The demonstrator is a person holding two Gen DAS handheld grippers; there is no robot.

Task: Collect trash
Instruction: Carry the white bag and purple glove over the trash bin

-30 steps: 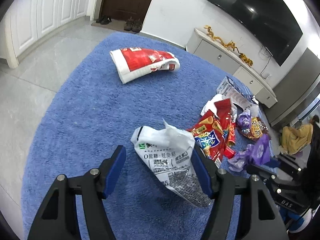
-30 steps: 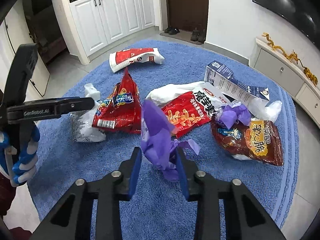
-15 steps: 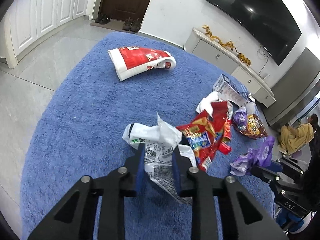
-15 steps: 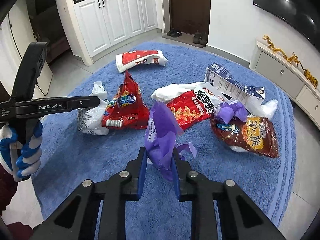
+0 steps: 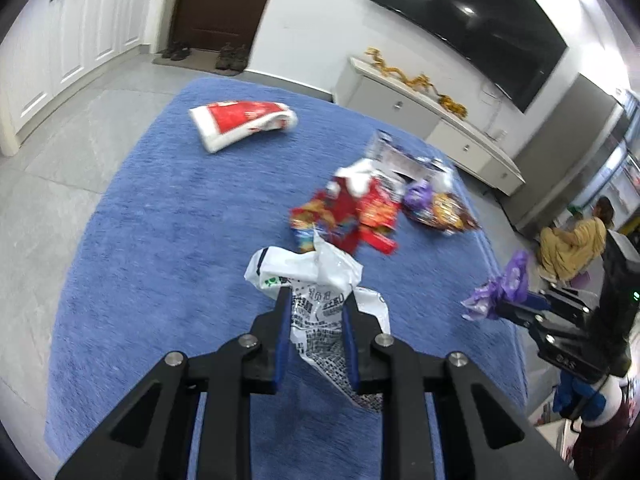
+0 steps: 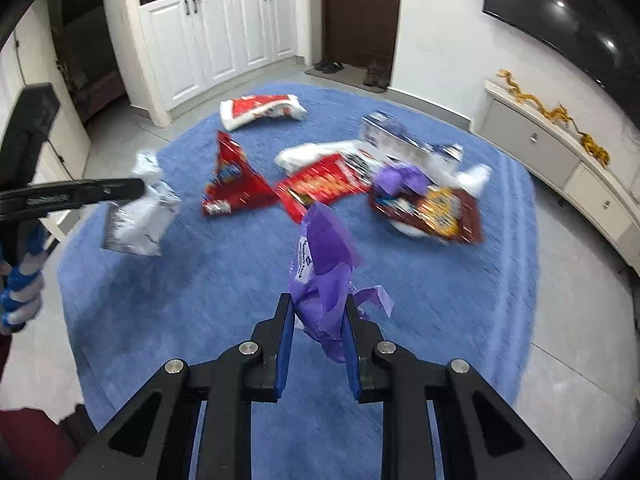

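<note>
Now each hand-held gripper is clenched: left (image 5: 316, 312) on white wrapper (image 5: 316, 280), right (image 6: 318, 314) on purple wrapper (image 6: 322, 264).

White printed wrapper (image 5: 316, 300) and purple wrapper (image 6: 320, 280) held aloft, red snack packets (image 6: 320, 188) strewn on blue rug (image 6: 224, 280)

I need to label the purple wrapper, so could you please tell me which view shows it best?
The right wrist view: the purple wrapper fills the centre, pinched in the right tool, its label visible. The left wrist view shows it only small and blurred near the right edge.
</note>
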